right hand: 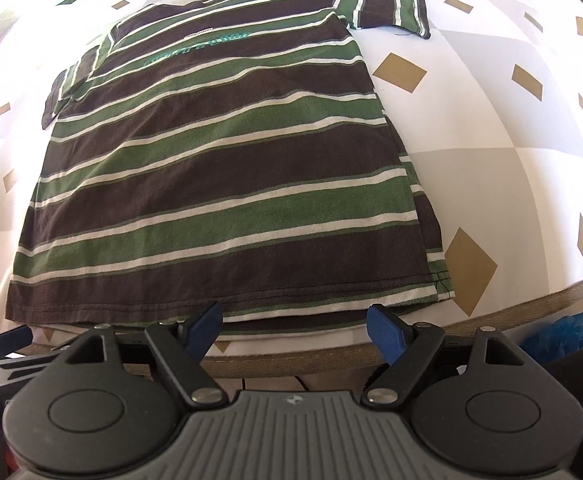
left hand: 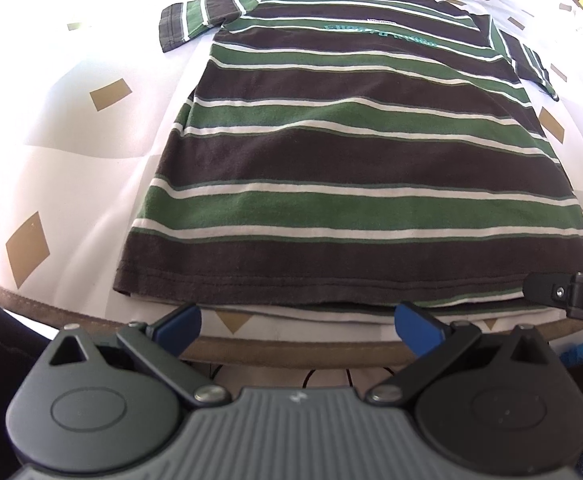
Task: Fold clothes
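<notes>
On the table (left hand: 71, 152), both spread claws, left claw (left hand: 297, 322) and right claw (right hand: 295, 326), are hovering by the flat striped T-shirt (left hand: 351, 152), probably soft, light and limp, best pinched at its hem corners.

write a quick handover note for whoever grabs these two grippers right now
Left hand-held gripper: open, empty, at the near table edge just short of the shirt's bottom hem.
Right hand-held gripper: open, empty, at the same hem, further right.
Striped t-shirt: spread flat on the patterned tablecloth, hem nearest you, collar far, both sleeves out to the sides.
Done: shirt laid out; no fold visible.
Left: all folding. Probably sleeves and sides in first, then hem up toward the collar.
</notes>
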`<action>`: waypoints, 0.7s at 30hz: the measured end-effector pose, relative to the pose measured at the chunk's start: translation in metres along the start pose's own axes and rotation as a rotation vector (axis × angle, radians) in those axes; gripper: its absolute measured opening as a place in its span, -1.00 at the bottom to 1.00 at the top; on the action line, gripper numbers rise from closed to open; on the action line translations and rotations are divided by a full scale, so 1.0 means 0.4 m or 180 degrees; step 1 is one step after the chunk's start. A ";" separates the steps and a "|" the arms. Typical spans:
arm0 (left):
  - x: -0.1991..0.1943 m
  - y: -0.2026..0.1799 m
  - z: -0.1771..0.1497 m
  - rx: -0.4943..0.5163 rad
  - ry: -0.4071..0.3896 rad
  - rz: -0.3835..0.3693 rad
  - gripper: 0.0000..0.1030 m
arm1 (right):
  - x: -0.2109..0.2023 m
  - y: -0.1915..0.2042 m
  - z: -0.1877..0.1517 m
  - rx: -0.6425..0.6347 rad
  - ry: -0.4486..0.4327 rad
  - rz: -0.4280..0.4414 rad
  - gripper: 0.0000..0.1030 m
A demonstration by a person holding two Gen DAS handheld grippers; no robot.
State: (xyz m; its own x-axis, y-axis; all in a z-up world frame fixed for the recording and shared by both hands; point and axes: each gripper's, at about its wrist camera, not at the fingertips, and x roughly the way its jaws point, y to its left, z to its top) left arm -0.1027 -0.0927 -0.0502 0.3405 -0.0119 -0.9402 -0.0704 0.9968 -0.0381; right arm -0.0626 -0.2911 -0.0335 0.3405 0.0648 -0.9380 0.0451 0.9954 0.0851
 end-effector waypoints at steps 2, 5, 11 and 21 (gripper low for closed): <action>-0.005 -0.001 -0.001 0.0006 -0.0008 0.0006 1.00 | -0.010 0.001 0.001 0.0015 -0.0064 -0.0040 0.53; -0.013 -0.002 -0.001 0.0016 -0.0020 0.0015 1.00 | -0.030 0.005 -0.006 -0.0035 -0.0181 -0.0125 0.53; -0.028 -0.004 -0.003 0.0034 -0.0044 0.0033 1.00 | -0.033 0.004 -0.040 -0.0098 -0.0150 -0.0158 0.53; -0.055 -0.020 -0.025 0.0160 -0.0031 0.0016 1.00 | -0.060 0.011 -0.066 -0.0180 -0.0291 -0.0163 0.51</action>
State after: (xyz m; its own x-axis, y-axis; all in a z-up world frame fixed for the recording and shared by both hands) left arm -0.1190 -0.1012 -0.0326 0.3494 -0.0063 -0.9369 -0.0250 0.9996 -0.0161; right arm -0.0954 -0.2863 -0.0193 0.4236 0.0096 -0.9058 0.0124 0.9998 0.0164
